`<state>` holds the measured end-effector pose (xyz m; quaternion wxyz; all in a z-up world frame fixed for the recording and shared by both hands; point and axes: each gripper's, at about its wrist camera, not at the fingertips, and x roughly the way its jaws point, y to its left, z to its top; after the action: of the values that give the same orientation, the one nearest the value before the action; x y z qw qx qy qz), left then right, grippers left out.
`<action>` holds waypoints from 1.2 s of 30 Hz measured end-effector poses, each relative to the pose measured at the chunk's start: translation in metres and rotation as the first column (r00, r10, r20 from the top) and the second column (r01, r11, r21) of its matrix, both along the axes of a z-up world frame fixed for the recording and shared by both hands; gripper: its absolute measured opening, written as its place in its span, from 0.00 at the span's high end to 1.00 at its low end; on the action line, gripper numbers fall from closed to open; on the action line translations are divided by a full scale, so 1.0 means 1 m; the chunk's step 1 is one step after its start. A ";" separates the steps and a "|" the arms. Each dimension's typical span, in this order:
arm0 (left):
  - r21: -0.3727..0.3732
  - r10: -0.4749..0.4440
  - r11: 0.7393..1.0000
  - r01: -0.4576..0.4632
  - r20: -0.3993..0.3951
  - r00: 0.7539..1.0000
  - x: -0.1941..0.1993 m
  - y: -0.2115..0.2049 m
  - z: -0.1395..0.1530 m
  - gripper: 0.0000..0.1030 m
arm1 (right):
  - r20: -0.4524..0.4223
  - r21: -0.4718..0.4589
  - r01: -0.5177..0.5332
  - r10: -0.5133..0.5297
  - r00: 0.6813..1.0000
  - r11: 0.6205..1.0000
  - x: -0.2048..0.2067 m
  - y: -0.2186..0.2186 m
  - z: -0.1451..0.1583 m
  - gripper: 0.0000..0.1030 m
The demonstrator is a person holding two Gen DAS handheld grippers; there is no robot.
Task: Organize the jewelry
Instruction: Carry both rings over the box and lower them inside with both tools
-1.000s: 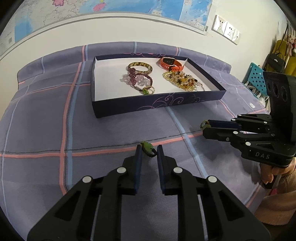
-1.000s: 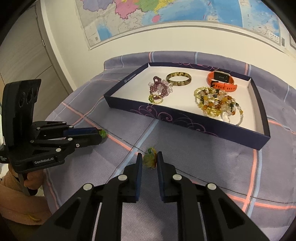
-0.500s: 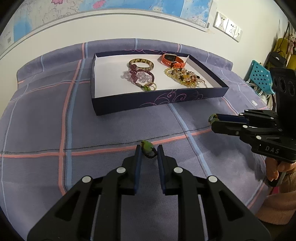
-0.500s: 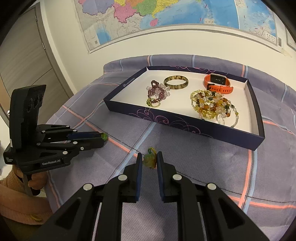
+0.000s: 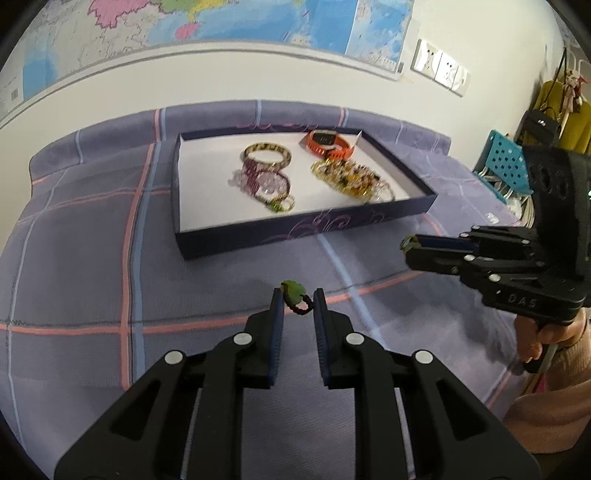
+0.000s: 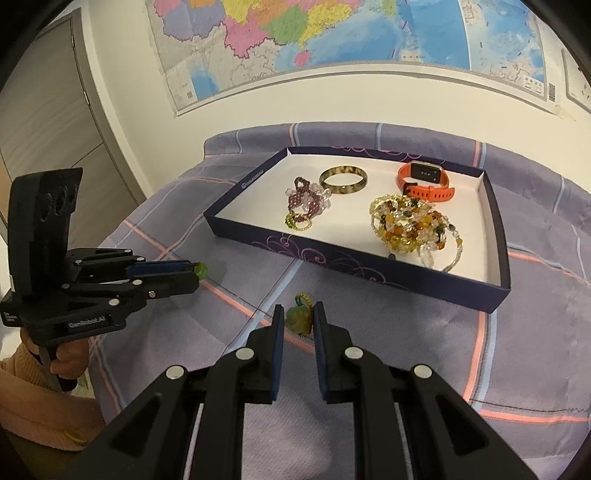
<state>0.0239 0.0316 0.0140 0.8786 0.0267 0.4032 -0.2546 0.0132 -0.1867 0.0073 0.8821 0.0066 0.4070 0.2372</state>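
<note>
My left gripper (image 5: 298,297) is shut on a small green bead piece with a dark cord (image 5: 294,293), held above the purple plaid cloth. My right gripper (image 6: 298,317) is shut on a green-yellow pendant (image 6: 298,319), also above the cloth. Each gripper shows in the other view, left gripper (image 6: 197,271) and right gripper (image 5: 408,245). The navy box (image 6: 362,271) lies beyond both, holding a tortoiseshell bangle (image 6: 343,180), purple bead bracelets (image 6: 304,199), an orange watch (image 6: 424,179) and amber bead strands (image 6: 410,225).
The cloth-covered table (image 5: 92,266) ends at a white wall with a map (image 6: 332,33). A blue perforated chair (image 5: 504,162) and hanging bags (image 5: 554,118) stand at the right. A door (image 6: 48,110) is on the left.
Both grippers have lifted and drawn back a little from the box, each still holding its piece. The right gripper sits higher in the left wrist view.
</note>
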 end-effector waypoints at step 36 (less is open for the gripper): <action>-0.051 -0.010 0.999 0.014 0.072 0.997 0.052 -0.028 0.038 0.84 | 0.082 0.024 0.061 -0.063 0.995 0.998 0.042 -0.025 0.030 0.87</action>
<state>0.0761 0.0031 0.0519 0.8913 0.0158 0.3647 -0.2691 0.0553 -0.2119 0.0370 0.9049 0.0188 0.3673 0.2142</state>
